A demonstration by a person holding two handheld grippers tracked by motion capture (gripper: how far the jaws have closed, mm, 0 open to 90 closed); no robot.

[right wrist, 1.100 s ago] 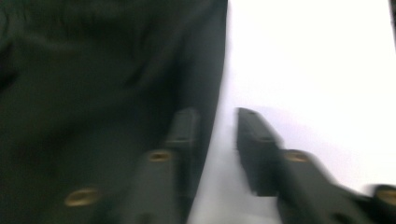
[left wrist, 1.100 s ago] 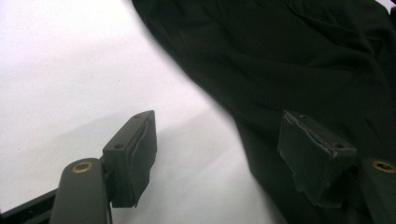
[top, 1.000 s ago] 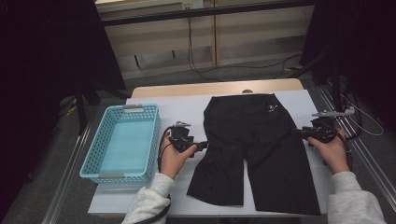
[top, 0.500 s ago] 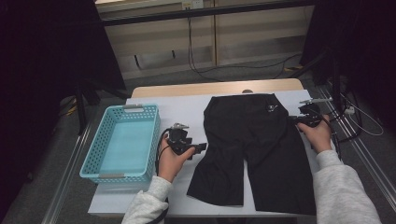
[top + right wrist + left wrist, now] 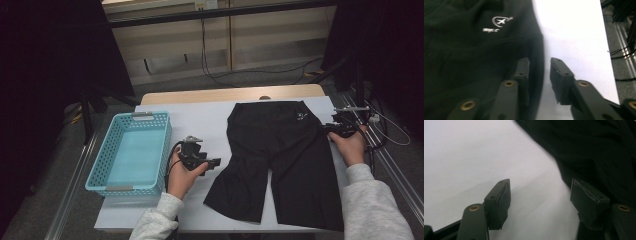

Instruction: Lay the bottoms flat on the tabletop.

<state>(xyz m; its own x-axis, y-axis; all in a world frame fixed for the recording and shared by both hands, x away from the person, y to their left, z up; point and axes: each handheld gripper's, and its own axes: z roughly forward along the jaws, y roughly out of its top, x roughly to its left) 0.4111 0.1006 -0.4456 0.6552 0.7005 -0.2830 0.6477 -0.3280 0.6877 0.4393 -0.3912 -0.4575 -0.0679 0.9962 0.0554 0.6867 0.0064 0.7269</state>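
Near left, the left gripper (image 5: 216, 162) hovers where it was beside the black shorts (image 5: 280, 155), jaws spread and closing slightly, nothing between them. Farther right, the right gripper (image 5: 327, 128) has shifted to the shorts' right edge, jaws reopening, straddling the hem unpinched.

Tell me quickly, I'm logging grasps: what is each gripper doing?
Left gripper: open, holding nothing, beside the shorts.
Right gripper: open, astride the shorts' edge.

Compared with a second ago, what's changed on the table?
The right gripper slid along the black shorts' edge toward the waistband; its jaws have just been opening, straddling that edge. The left gripper, shorts and turquoise plastic basket stayed put.
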